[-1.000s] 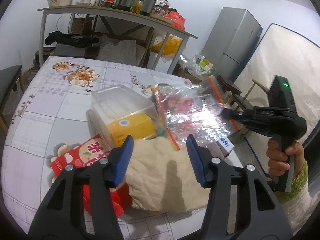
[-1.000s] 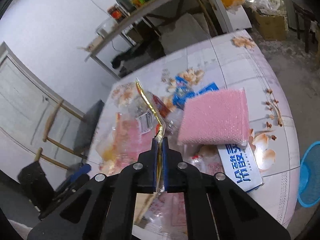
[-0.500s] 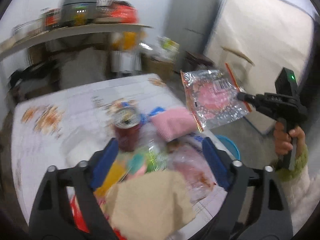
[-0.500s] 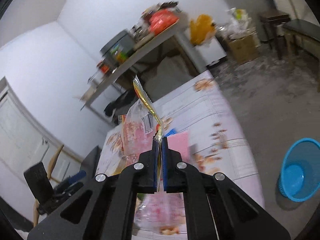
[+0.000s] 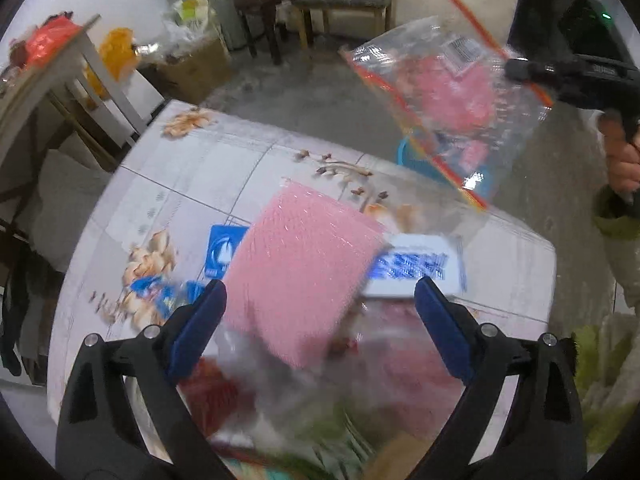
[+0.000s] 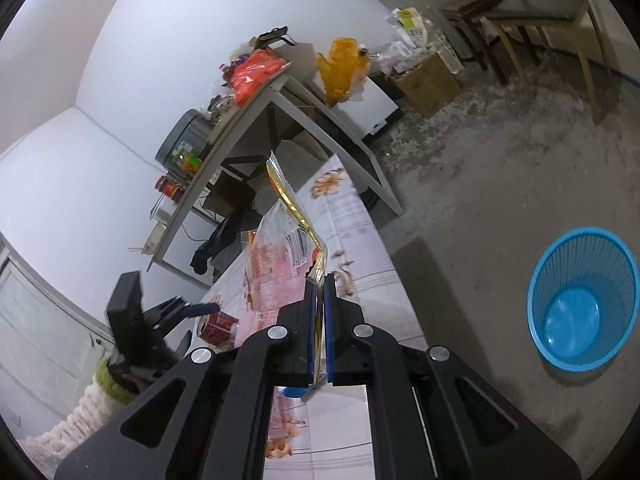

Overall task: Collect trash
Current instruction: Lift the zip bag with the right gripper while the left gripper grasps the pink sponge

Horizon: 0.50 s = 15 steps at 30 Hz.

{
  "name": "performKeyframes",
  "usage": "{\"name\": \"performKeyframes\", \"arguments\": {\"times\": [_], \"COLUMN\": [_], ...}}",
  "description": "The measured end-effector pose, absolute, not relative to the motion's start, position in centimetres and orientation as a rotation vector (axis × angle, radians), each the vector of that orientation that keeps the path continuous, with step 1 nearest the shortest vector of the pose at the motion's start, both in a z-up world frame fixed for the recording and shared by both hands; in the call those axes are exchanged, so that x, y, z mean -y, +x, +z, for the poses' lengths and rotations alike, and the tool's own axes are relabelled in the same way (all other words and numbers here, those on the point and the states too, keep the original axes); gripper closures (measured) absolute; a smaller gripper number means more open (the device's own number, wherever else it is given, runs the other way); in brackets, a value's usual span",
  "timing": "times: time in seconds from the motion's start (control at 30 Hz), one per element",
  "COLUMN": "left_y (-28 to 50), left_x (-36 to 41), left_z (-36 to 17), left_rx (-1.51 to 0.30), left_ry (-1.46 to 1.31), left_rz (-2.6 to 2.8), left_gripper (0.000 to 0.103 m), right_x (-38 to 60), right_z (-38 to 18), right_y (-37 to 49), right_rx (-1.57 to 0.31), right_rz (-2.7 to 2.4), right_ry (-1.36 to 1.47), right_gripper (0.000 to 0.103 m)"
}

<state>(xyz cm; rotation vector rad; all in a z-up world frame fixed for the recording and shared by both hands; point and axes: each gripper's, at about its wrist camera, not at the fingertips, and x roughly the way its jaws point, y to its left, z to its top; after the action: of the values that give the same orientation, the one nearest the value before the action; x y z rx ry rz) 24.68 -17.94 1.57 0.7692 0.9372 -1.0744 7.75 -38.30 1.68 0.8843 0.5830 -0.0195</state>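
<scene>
White walls (image 6: 120, 80), grey concrete floor (image 6: 500, 160), wooden chair (image 6: 552, 8).

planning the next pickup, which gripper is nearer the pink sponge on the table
Left. The left gripper hangs open right above the pink sponge, pads either side. The right gripper is off past the table edge, shut on a clear plastic bag.

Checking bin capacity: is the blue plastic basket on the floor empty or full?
Empty: the blue plastic basket shows a bare bottom in the right wrist view.
</scene>
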Motion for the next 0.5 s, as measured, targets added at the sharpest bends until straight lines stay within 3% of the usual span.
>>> {"name": "performKeyframes", "arguments": {"times": [0.17, 0.5], "left_y": [26.6, 26.9], "left_x": [20.2, 21.3], "left_z": [-0.4, -1.1], "left_rx": [-1.001, -0.960], "left_ry": [0.795, 0.892], "left_rz": [-1.059, -1.032], "left_gripper": [0.012, 0.012], "right_x": [39.3, 40.0], "right_z": [-0.5, -2.9], "right_y": [7.9, 8.2], "right_rx": [-0.600, -0.619], "right_rz": [-0.013, 0.011], "right_ry": [0.934, 0.978], "right_gripper": [0.099, 0.099]}}
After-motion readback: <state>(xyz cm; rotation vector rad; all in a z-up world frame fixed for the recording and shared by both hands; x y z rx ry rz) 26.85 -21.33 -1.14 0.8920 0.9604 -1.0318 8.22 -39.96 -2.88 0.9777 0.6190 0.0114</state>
